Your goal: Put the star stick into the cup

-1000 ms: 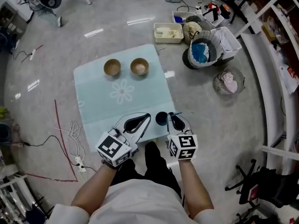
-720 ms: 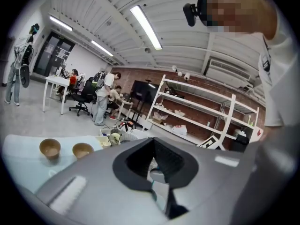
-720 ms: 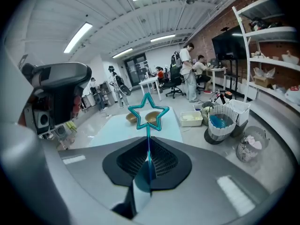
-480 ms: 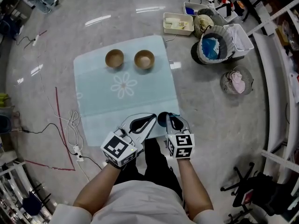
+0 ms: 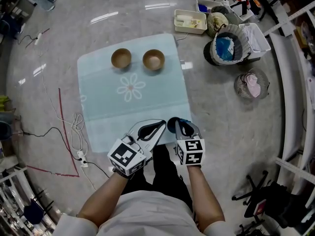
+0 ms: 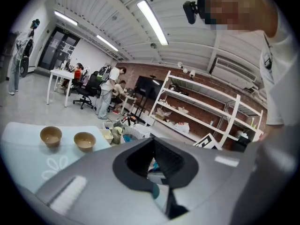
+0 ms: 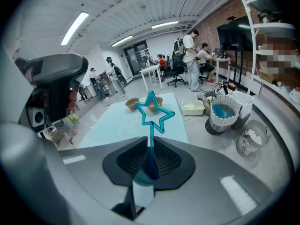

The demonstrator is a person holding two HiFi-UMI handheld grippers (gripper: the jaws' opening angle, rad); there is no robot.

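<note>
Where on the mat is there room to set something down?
Free: the mat between the bowls at its far end and its near edge. Crowded: that near edge, with the left gripper, the right gripper holding the star stick, and the cup.

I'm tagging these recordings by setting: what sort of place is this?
Probably a shared lab or workshop office, not a home: white metal shelving against a brick wall, desks with office chairs, and loose cables on the polished floor.
</note>
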